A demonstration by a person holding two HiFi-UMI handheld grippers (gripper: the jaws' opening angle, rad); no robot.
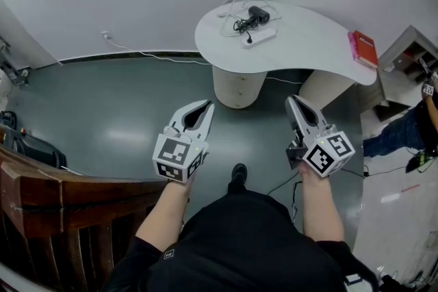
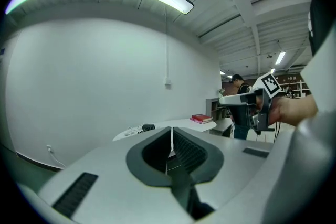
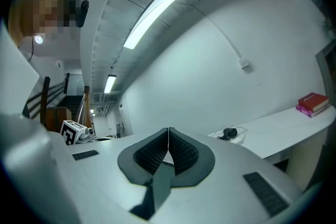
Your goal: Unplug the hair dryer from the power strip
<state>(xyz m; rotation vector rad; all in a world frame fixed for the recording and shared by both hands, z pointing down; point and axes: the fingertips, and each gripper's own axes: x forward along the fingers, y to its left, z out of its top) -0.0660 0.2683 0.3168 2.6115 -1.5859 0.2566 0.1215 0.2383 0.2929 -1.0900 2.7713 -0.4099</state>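
A black hair dryer [image 1: 257,14] lies on a white curved table [image 1: 308,31] across the room, its cord bundled beside a white power strip [image 1: 261,36]. Both grippers are held up in front of me, well short of the table. My left gripper [image 1: 206,106] is shut with nothing between its jaws, and so is my right gripper [image 1: 292,100]. In the left gripper view the shut left gripper [image 2: 170,129] points toward the far hair dryer [image 2: 148,127]. In the right gripper view the right gripper [image 3: 168,130] is shut and the hair dryer [image 3: 229,133] sits small on the table.
A red book [image 1: 363,48] lies at the table's right end. A wooden railing [image 1: 41,195] stands at my lower left. A person [image 1: 410,130] and shelving [image 1: 410,51] are at the right. A white cable [image 1: 144,53] runs along the wall base.
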